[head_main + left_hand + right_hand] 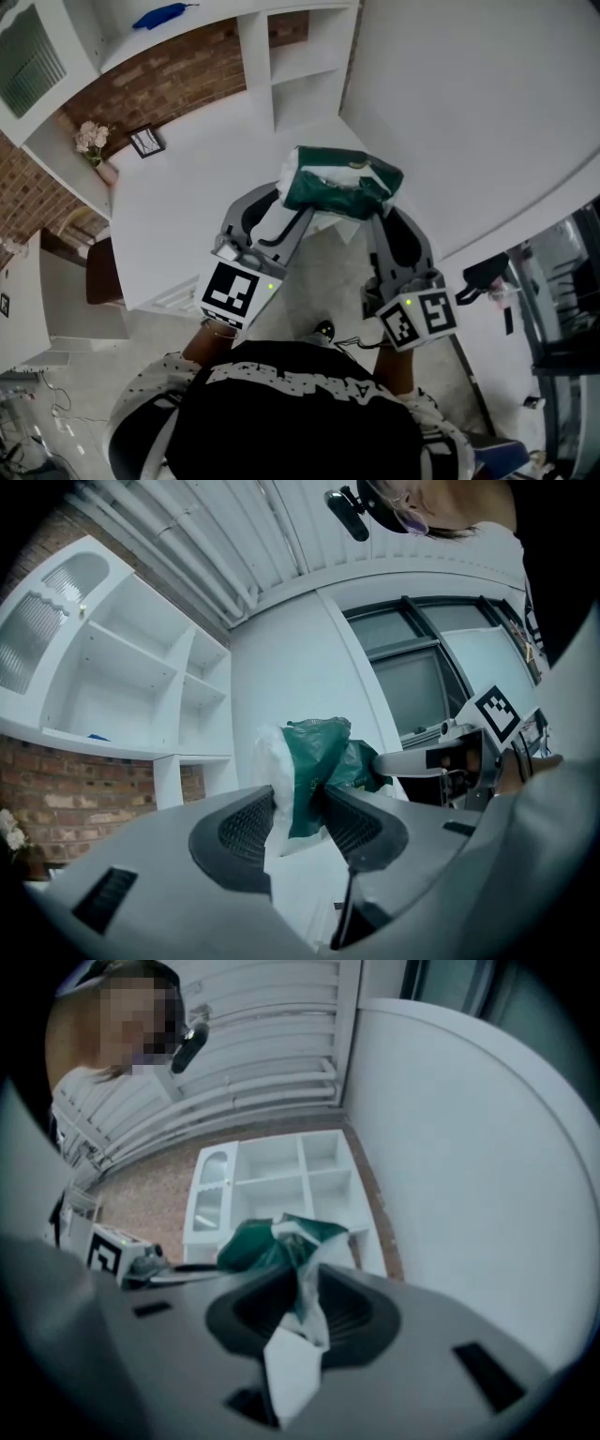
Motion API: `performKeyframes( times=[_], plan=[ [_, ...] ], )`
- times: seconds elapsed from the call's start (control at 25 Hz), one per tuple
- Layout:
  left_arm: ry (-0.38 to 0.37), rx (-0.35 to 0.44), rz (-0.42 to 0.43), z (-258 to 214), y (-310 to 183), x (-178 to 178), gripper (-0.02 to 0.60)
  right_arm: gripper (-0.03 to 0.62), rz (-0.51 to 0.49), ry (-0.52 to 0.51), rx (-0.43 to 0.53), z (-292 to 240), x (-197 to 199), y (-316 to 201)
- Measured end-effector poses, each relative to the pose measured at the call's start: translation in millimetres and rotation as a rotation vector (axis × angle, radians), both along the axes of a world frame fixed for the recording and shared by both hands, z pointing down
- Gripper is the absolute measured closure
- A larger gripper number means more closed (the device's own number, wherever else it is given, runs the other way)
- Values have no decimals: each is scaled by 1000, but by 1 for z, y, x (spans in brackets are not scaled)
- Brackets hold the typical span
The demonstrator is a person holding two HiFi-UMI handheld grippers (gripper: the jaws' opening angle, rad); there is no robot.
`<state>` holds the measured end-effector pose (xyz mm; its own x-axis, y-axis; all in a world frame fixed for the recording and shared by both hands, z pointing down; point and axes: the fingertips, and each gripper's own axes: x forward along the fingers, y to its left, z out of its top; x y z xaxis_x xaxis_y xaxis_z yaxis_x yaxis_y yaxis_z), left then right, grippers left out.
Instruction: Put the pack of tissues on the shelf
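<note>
Left gripper (pixel 281 214): its jaws are pinching the left end of the pack.
Pack of tissues (pixel 342 183): it is hanging in the air between both grippers, not yet on the shelf (pixel 302 66).
Right gripper (pixel 380 217): its jaws are pinching the right end by the loose film.
Handling: it is looking light and soft, and the film is crumpling and probably slippery; holding both ends is seeming safest.

Ahead, the shelf (pixel 255 58) cubbies stand open — frame (pixel 146 141) and flowers (pixel 92 139) sit leftward on the counter (pixel 187 211).
</note>
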<state>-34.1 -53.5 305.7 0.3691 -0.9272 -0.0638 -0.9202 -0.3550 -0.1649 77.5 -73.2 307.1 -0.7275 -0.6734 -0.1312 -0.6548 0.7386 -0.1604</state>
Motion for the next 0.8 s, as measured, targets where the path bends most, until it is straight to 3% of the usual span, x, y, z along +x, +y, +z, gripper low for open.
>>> performKeyframes(
  times=[0.24, 0.8],
  plan=[
    [-13, 2, -34, 10, -38, 29, 393, 491, -33, -15, 1, 11, 29, -41],
    [-2, -16, -75, 9, -76, 59, 393, 491, -70, -22, -13, 10, 57, -84]
  ],
)
